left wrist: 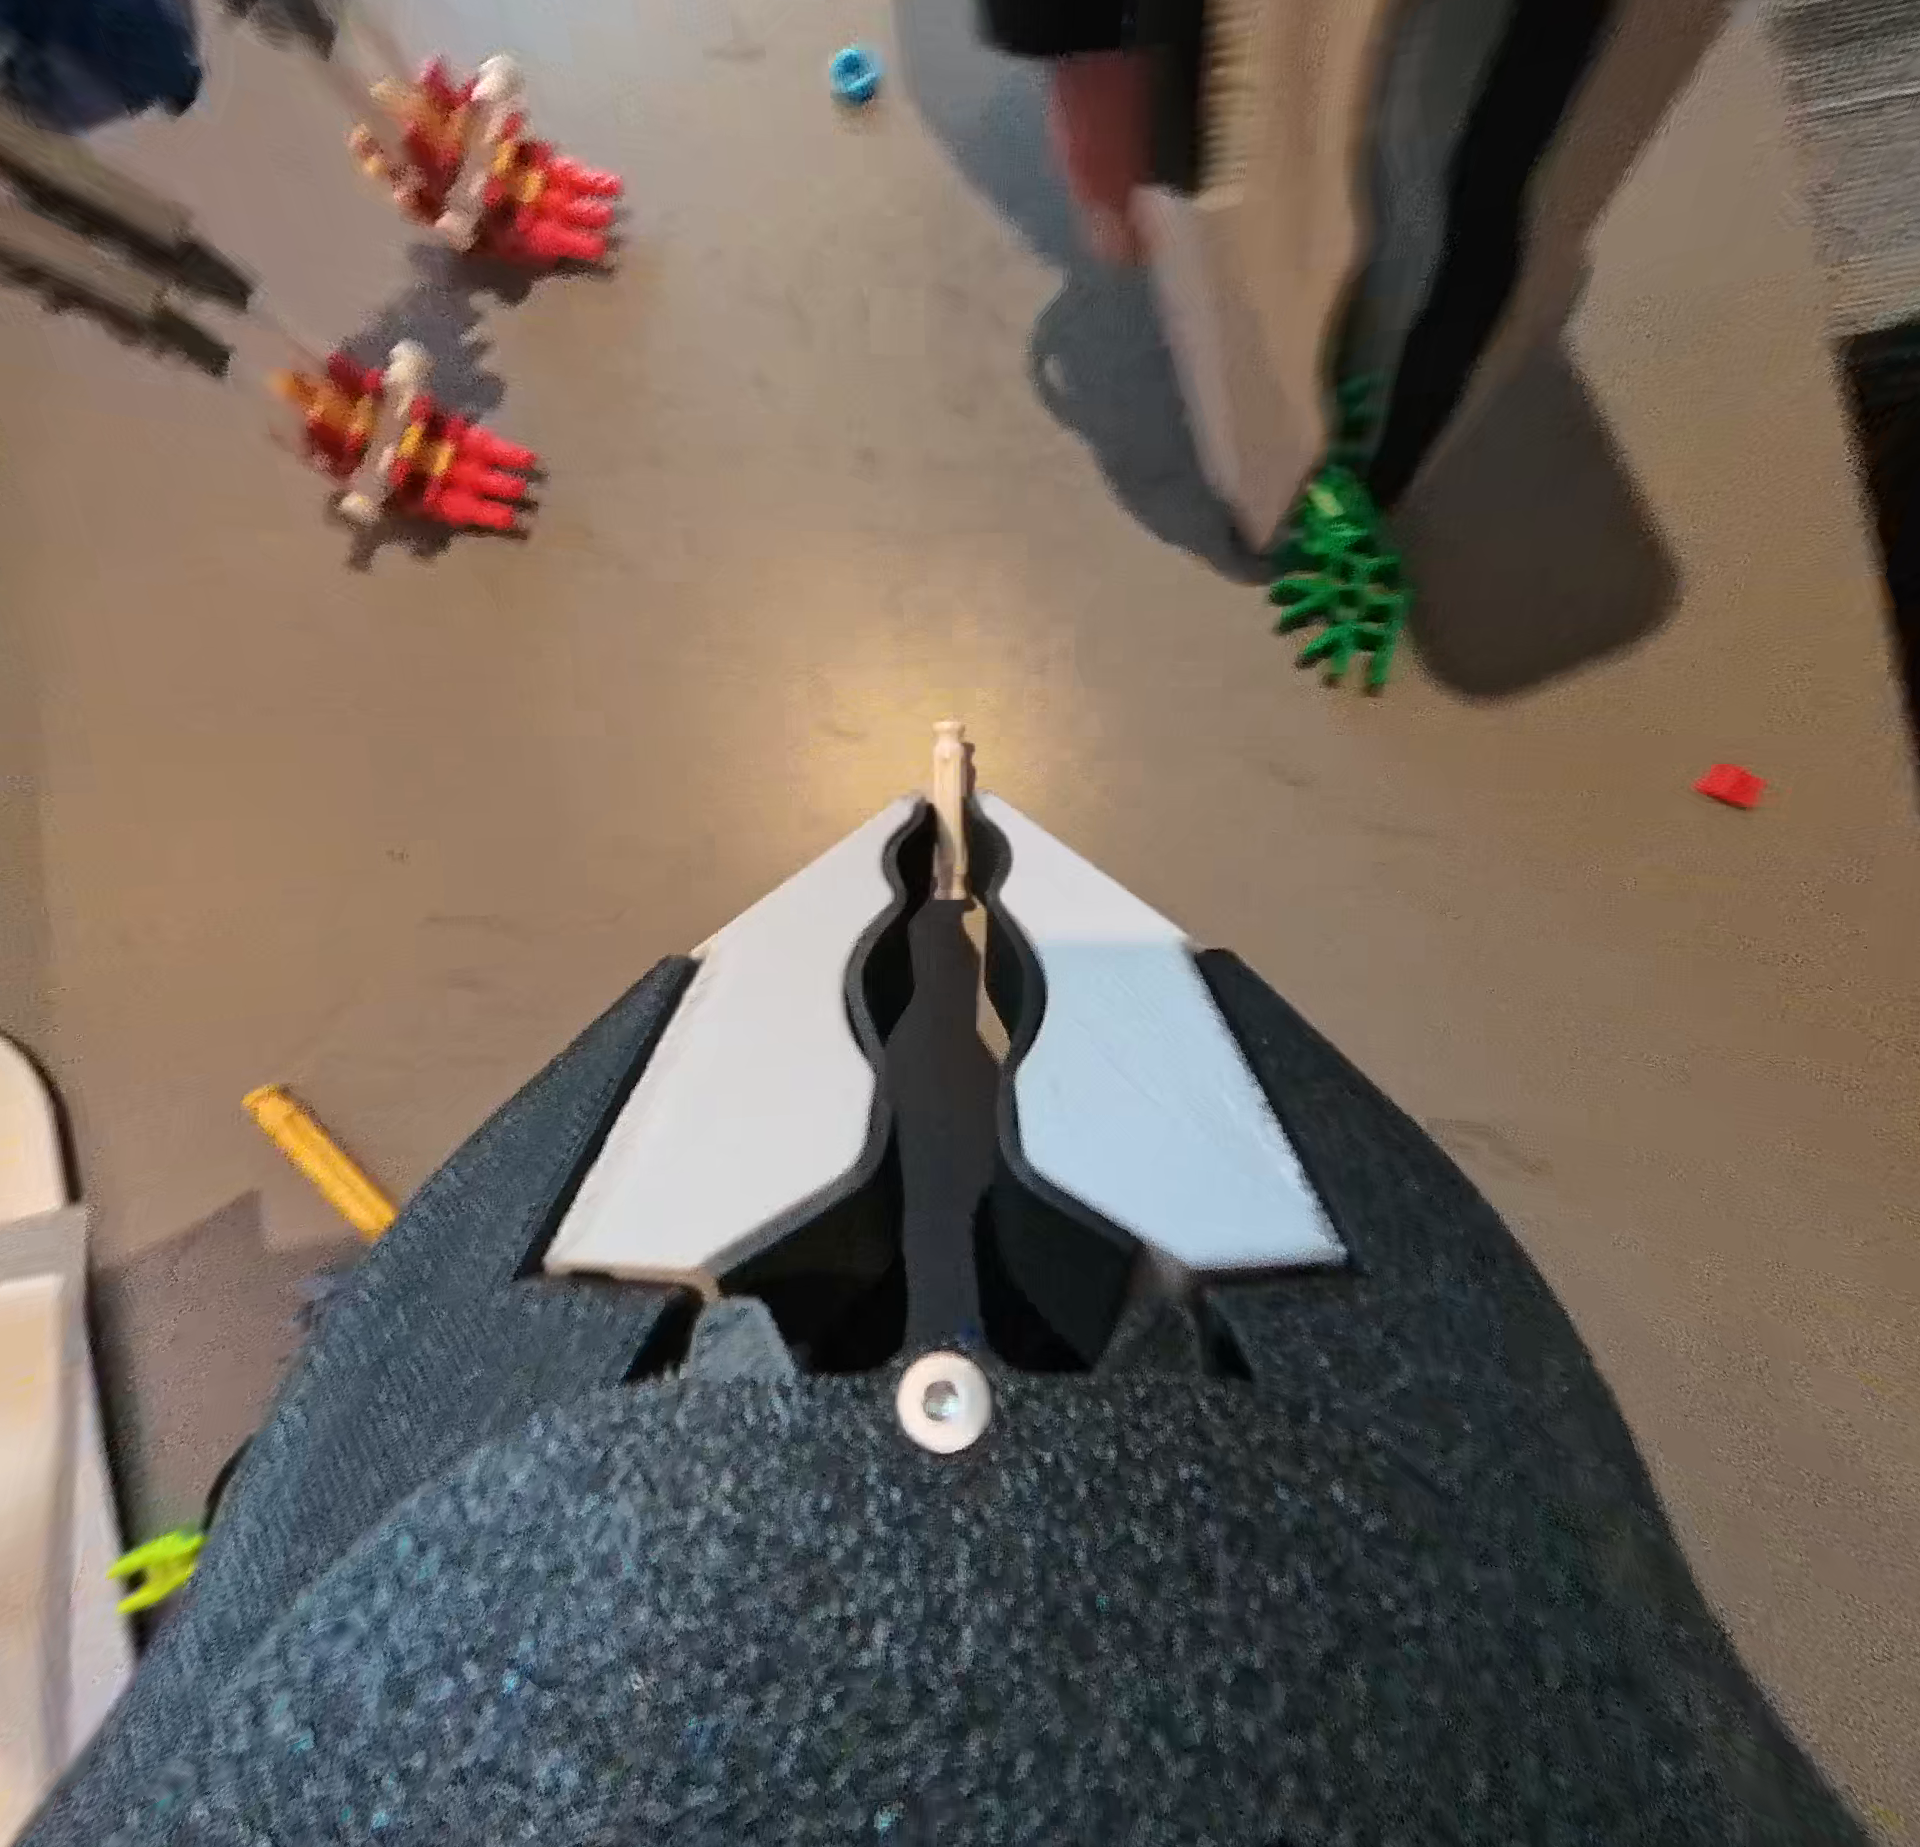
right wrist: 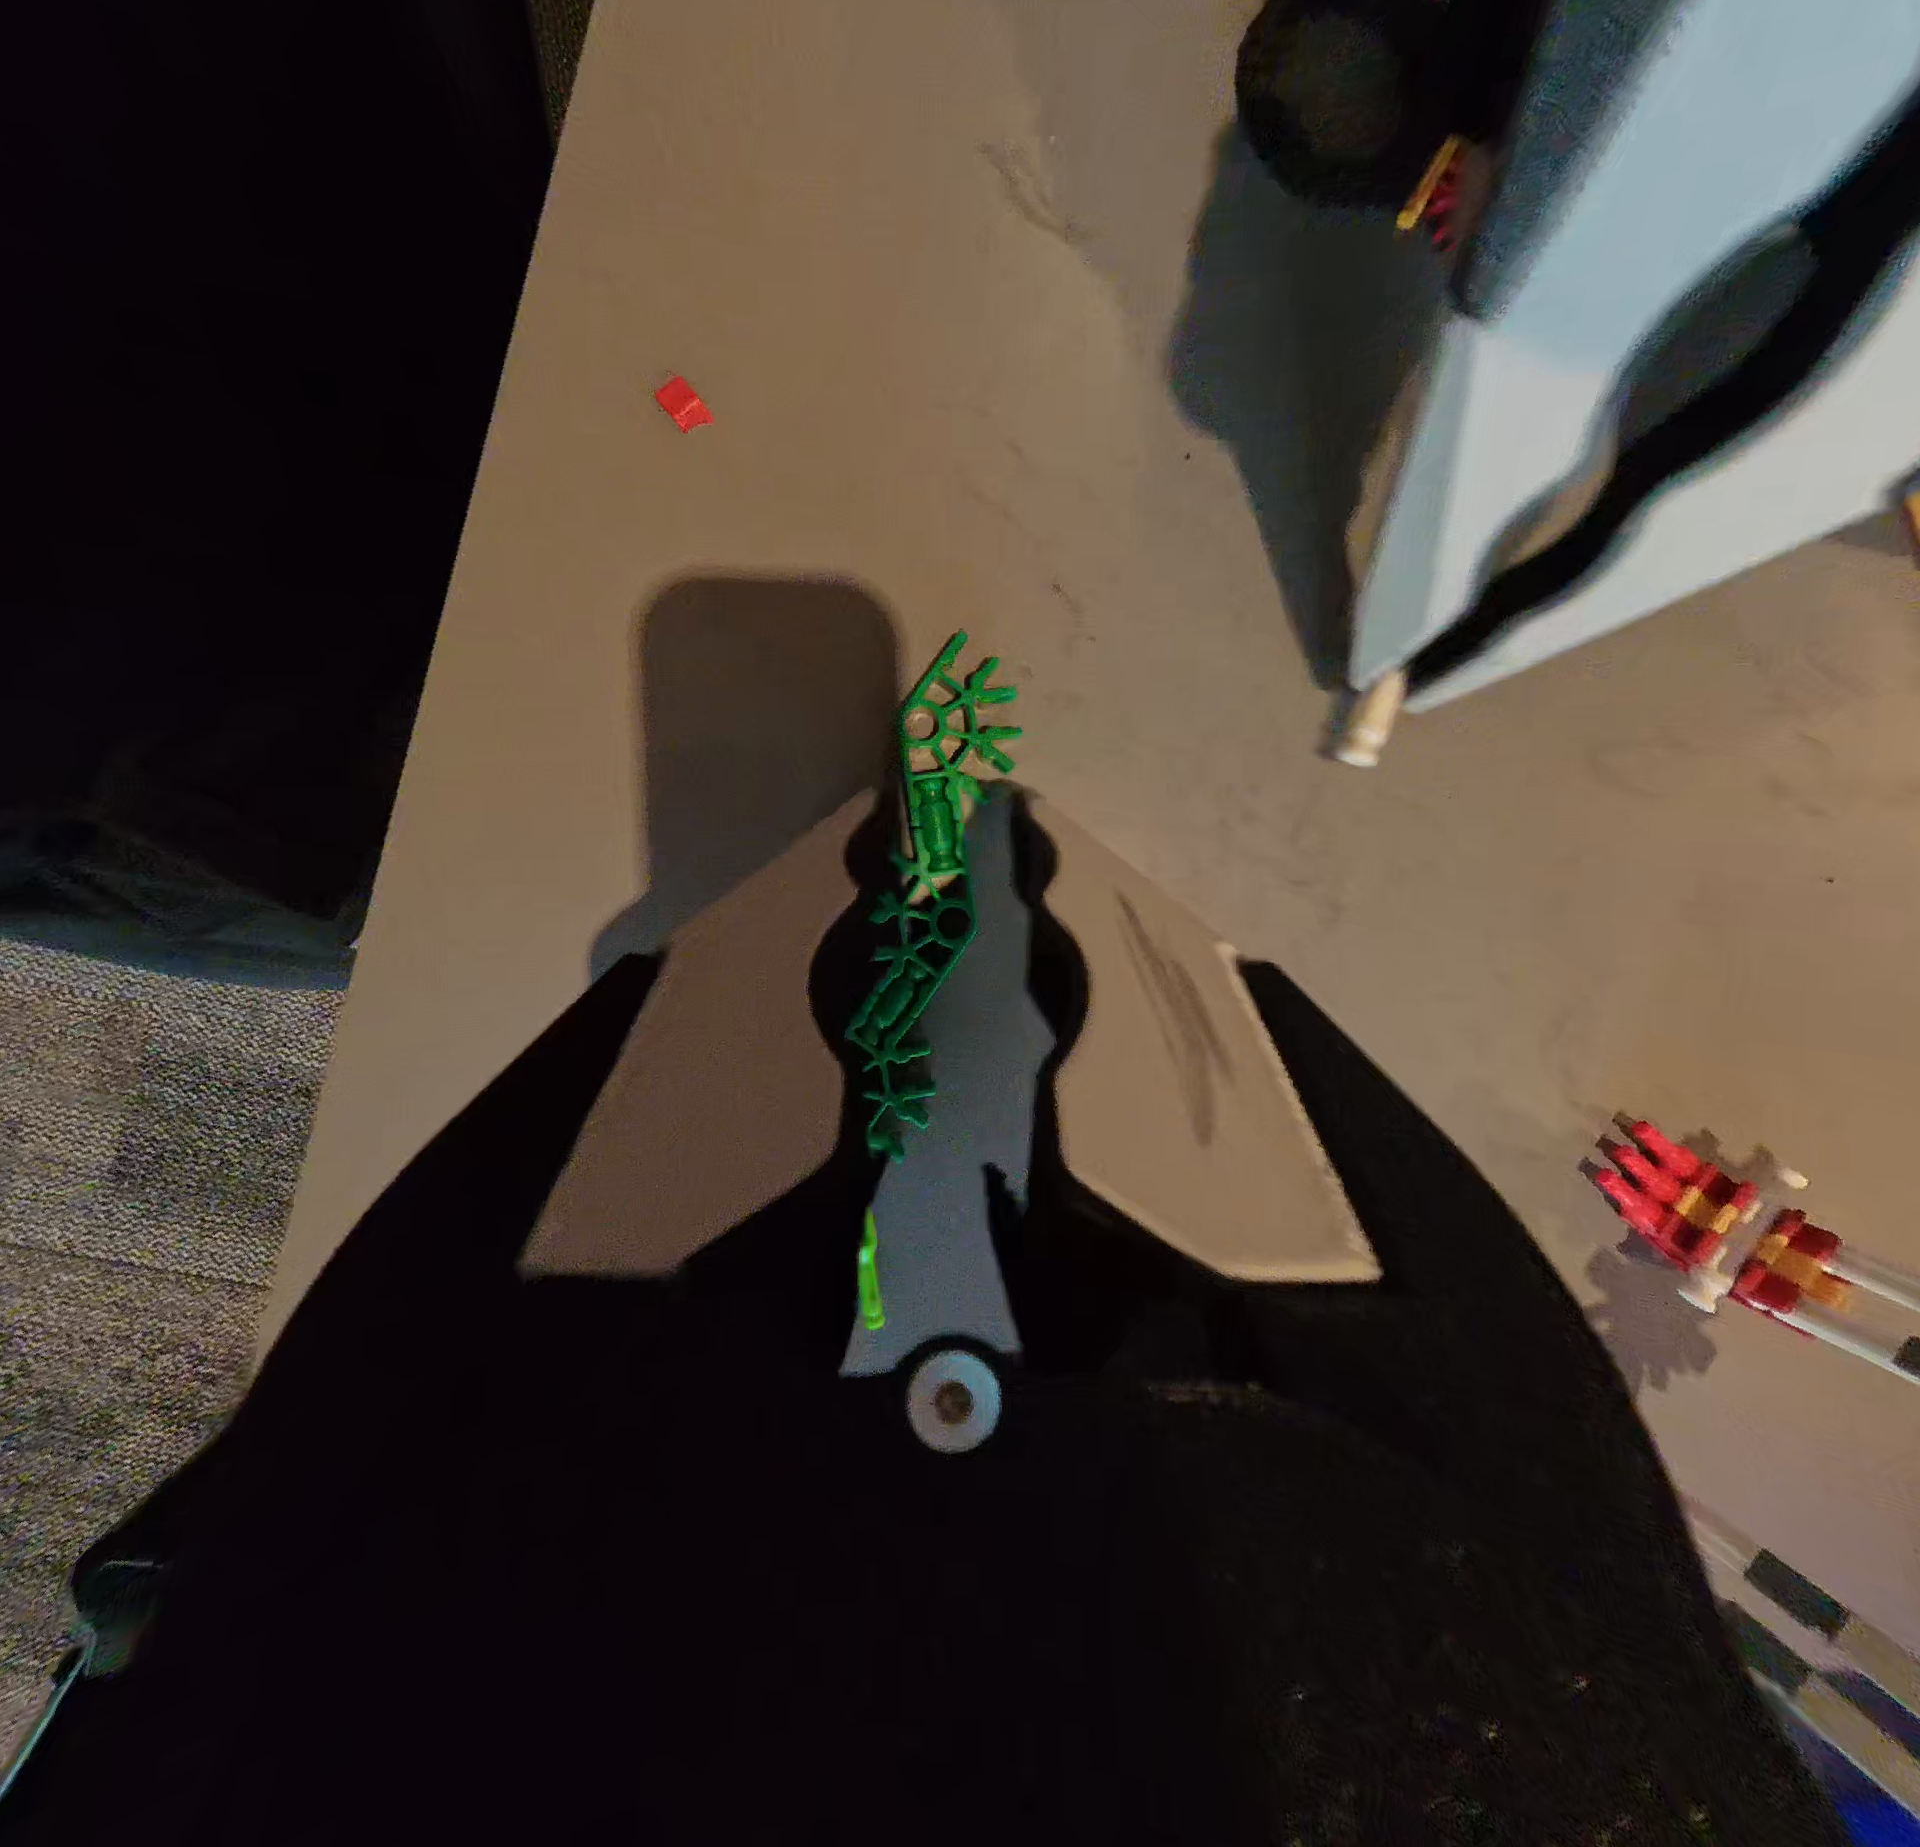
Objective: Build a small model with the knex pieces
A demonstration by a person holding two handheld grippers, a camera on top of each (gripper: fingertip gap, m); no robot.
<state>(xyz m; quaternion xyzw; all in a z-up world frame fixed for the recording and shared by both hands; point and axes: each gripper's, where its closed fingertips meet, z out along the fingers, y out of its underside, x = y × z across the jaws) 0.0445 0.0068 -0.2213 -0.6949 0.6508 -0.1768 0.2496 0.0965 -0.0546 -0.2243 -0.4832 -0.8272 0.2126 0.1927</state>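
Observation:
My left gripper (left wrist: pixel 951 810) is shut on a short cream plastic rod (left wrist: pixel 950 758) whose tip sticks out past the fingertips, above the tan tabletop (left wrist: pixel 727 654). My right gripper (right wrist: pixel 940 805) is shut on a chain of green connector pieces (right wrist: pixel 940 821); its fan-shaped end sticks out ahead. In the left wrist view the right gripper (left wrist: pixel 1340 488) shows at the upper right with the green pieces (left wrist: pixel 1340 582). In the right wrist view the left gripper (right wrist: pixel 1392 685) shows at the upper right with the cream rod (right wrist: pixel 1363 727).
Two red, orange and cream rod assemblies (left wrist: pixel 488 166) (left wrist: pixel 416 436) lie at the upper left; they also show in the right wrist view (right wrist: pixel 1714 1226). A small red piece (left wrist: pixel 1730 786) (right wrist: pixel 683 403), a blue ring (left wrist: pixel 854 75), a yellow rod (left wrist: pixel 317 1158) and a lime piece (left wrist: pixel 156 1569) lie about. Carpet (right wrist: pixel 156 1122) lies beyond the table edge. There is about 8 cm between the tips of the two grippers.

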